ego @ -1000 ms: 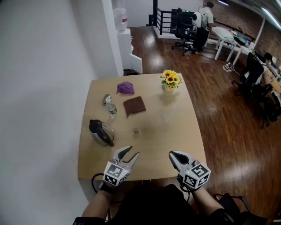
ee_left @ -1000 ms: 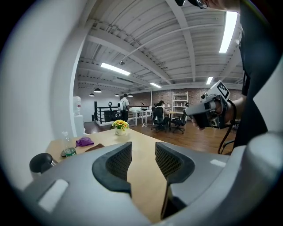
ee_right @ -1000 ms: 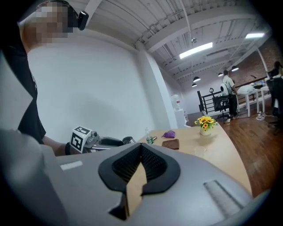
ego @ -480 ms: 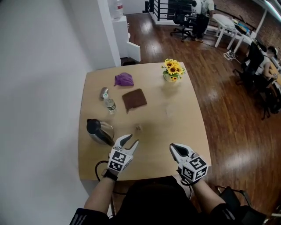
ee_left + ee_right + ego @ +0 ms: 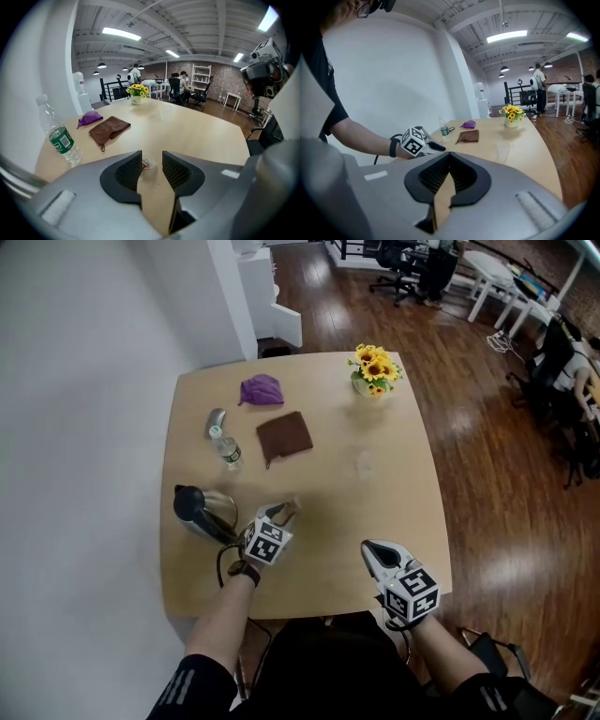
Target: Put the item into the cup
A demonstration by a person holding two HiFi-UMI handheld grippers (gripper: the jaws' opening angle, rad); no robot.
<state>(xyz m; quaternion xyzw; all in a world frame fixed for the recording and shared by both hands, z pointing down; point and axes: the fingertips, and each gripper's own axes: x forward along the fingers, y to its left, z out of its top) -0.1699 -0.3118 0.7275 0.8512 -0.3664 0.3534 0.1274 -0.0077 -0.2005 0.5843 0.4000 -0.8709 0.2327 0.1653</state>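
The item (image 5: 148,162) is a small clear wrapped piece with a red spot, lying on the wooden table (image 5: 394,512). My left gripper (image 5: 152,157) reaches over it; its jaws are closing, with the item between the tips and the pads off it. In the head view that left gripper (image 5: 287,510) covers the item. The clear cup (image 5: 364,463) stands upright further out, right of centre, also seen as the cup (image 5: 504,151). My right gripper (image 5: 376,550) hovers near the table's front edge, shut with nothing in it.
A dark kettle (image 5: 202,510) stands just left of my left gripper. Beyond lie a water bottle (image 5: 225,448), a brown cloth (image 5: 284,436), a purple cloth (image 5: 261,389) and a vase of sunflowers (image 5: 375,367). A white wall runs along the table's left.
My left gripper has moved forward across the table to the item, and its jaws have narrowed. The right gripper has stayed near the front edge.
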